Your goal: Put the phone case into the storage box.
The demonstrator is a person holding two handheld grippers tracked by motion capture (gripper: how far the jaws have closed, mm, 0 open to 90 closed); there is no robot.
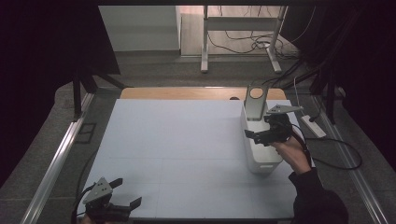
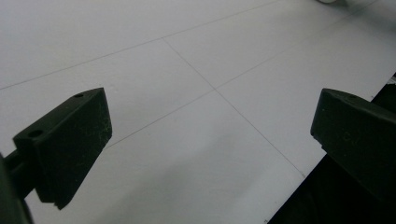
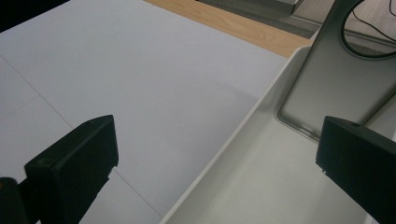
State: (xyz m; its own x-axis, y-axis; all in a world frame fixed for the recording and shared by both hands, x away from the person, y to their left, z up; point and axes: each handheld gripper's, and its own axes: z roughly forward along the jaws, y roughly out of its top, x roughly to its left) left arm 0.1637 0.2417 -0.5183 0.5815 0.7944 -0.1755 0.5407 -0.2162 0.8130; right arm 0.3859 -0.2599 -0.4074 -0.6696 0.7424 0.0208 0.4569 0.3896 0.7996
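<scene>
Right tool (image 1: 258, 136), jaws spread, hangs over the long white plastic bin (image 1: 259, 156) (right of frame); left tool (image 1: 125, 192), lower left, likewise spread over the white worktop (image 1: 177, 140).

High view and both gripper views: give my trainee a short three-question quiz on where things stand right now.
1. True or false: the right gripper is shut on the metal stand.
2. Which gripper hangs over the white bin? A) left B) right C) both
3. Fill in: the metal stand rests inside the white ____.

Key
1. False. Its jaws stand open and hold nothing; the stand leans at the bin's far end.
2. B. The left gripper sits open at the near left edge of the white table sheet.
3. bin
</scene>
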